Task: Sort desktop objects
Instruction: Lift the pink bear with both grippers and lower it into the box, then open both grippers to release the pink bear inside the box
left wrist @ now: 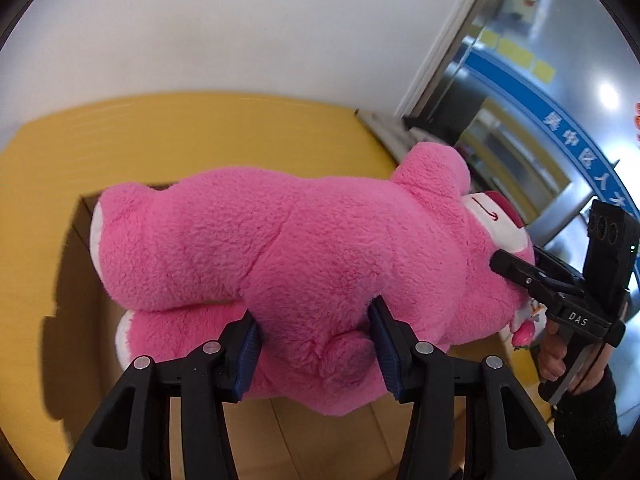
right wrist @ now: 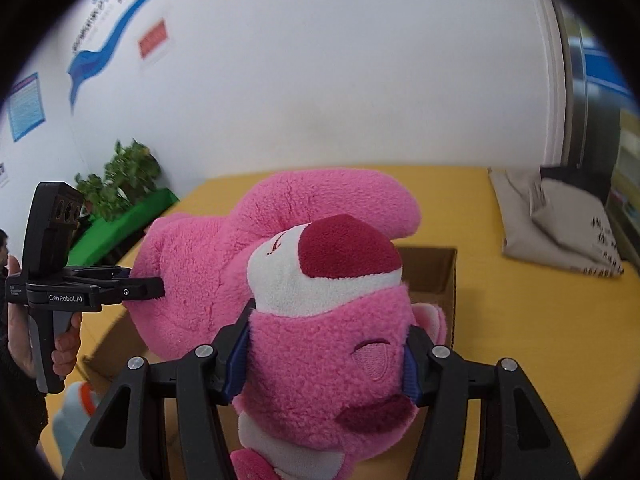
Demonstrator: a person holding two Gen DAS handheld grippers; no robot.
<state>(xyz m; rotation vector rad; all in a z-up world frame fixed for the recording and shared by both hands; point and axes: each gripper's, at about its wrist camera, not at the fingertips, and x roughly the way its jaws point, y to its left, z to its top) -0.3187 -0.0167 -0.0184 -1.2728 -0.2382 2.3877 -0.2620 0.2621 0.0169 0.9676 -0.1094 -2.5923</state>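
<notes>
A large pink plush bear [left wrist: 304, 240] hangs sideways above an open cardboard box [left wrist: 78, 264] on a yellow table [left wrist: 200, 136]. My left gripper [left wrist: 316, 344] is shut on the bear's lower body, its blue pads pressed into the fur. In the right wrist view my right gripper [right wrist: 326, 356] is shut on the bear's head [right wrist: 320, 360], just under the white muzzle and dark red nose. Each gripper also shows in the other's view: the right gripper [left wrist: 516, 272] at the head, the left gripper [right wrist: 148, 286] at the bear's back. The box [right wrist: 432, 272] lies under the bear.
A grey cloth bag [right wrist: 560, 224] lies at the table's far right. A potted plant [right wrist: 124, 176] in a green planter stands beyond the table's left end. A light blue and orange object [right wrist: 76, 408] sits low left by the box. A glass door [left wrist: 500, 120] is at the right.
</notes>
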